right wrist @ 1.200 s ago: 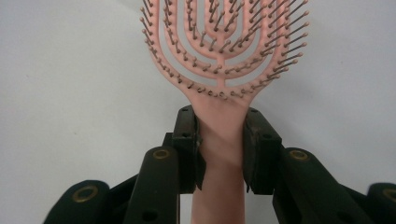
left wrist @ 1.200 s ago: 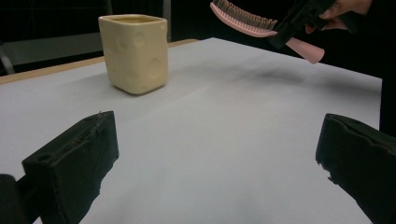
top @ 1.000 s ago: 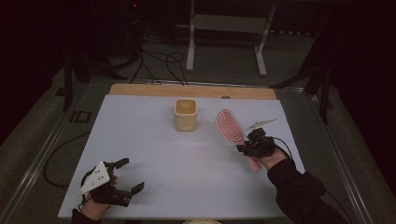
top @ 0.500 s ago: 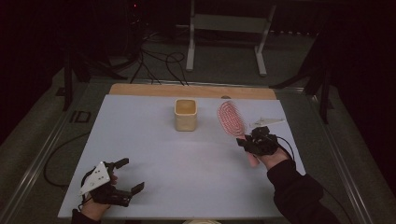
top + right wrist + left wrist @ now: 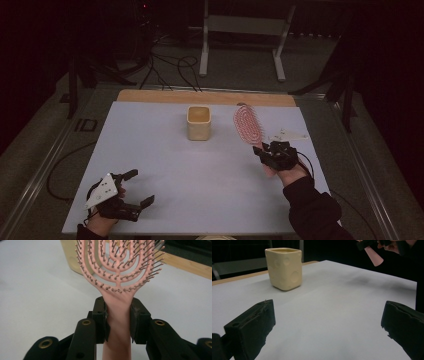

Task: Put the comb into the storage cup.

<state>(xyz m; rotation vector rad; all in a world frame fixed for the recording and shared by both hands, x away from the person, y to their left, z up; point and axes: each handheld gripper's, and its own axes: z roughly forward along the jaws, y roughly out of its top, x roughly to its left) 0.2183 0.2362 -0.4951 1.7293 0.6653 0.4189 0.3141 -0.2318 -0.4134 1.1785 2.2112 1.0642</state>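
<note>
My right claw (image 5: 118, 315) clamps the pink hairbrush (image 5: 248, 124) by its handle, raised near the counter's (image 5: 165, 165) far right edge beside the cream cup (image 5: 198, 122). Left claw (image 5: 136, 189) wide, empty, near-left corner. Risk: bristles clip the cup rim, tipping it.

This looks like a recording lab or studio, not a home. The room is dark except for the lit table (image 5: 165, 200) with its pale mat, loose black cables (image 5: 165, 65) run over a grey floor, and a metal stand (image 5: 240, 45) rises behind it.
</note>
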